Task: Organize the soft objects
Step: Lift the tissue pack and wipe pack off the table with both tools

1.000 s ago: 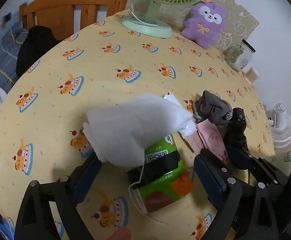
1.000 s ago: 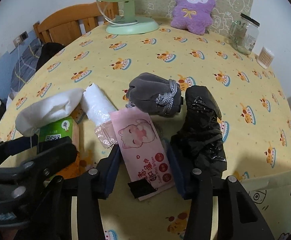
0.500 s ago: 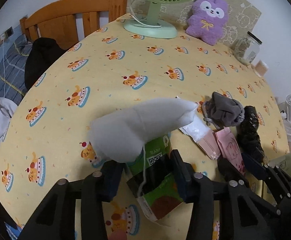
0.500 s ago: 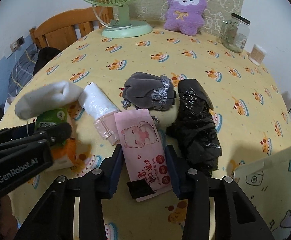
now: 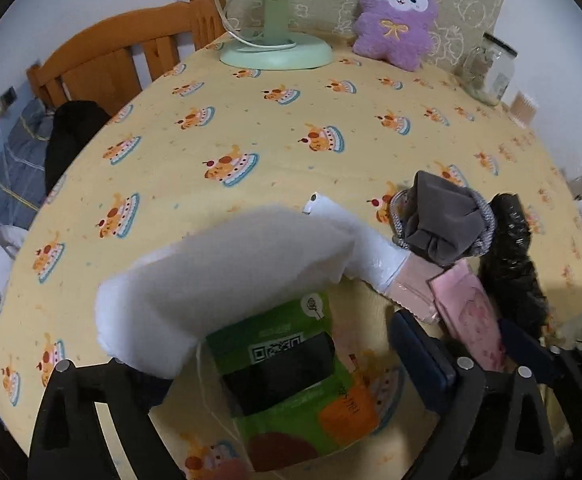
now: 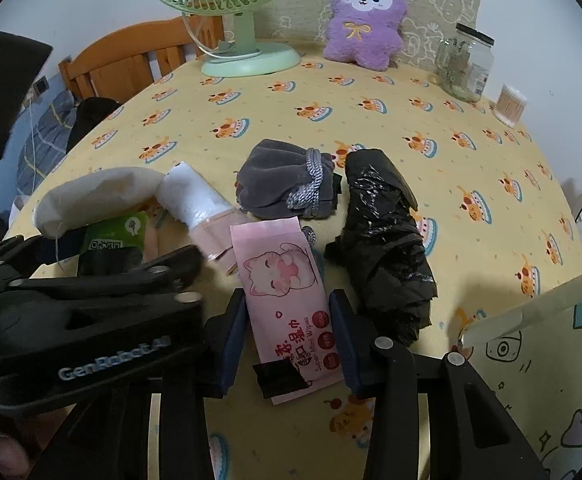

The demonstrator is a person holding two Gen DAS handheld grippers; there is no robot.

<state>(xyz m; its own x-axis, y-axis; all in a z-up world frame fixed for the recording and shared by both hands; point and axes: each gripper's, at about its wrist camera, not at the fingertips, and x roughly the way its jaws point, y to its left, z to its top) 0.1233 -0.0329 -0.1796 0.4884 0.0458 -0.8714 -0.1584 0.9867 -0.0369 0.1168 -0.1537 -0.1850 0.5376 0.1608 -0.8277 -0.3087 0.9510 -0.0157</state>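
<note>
The left tongs [image 5: 275, 364] are set wide apart at the bottom of the left wrist view, astride a green pouch [image 5: 291, 364] lying on the table [image 5: 251, 128]. A white mask [image 5: 219, 280] is draped over the pouch's upper end and over the left finger, and its thin ear loop hangs down beside the pouch. Whether the mask is caught by that finger cannot be told.

The right tongs [image 6: 289, 336] stand apart at the lower centre of the right wrist view, a finger just beside each long edge of a pink wipes pack [image 6: 287, 292]; contact cannot be confirmed.

Several risks are judged likely. The loop could be snagged by a closing finger and the mask dragged off with the pouch. The slick wipes pack could be buckled or squirted forward if squeezed only at its near end. A grey pouch [image 6: 287, 192], a white roll [image 6: 195, 196] and a black bag [image 6: 387, 248] lie close around the pack and could be nudged out of line. The two tools are near each other at lower left of the right wrist view, so a collision is possible.
</note>
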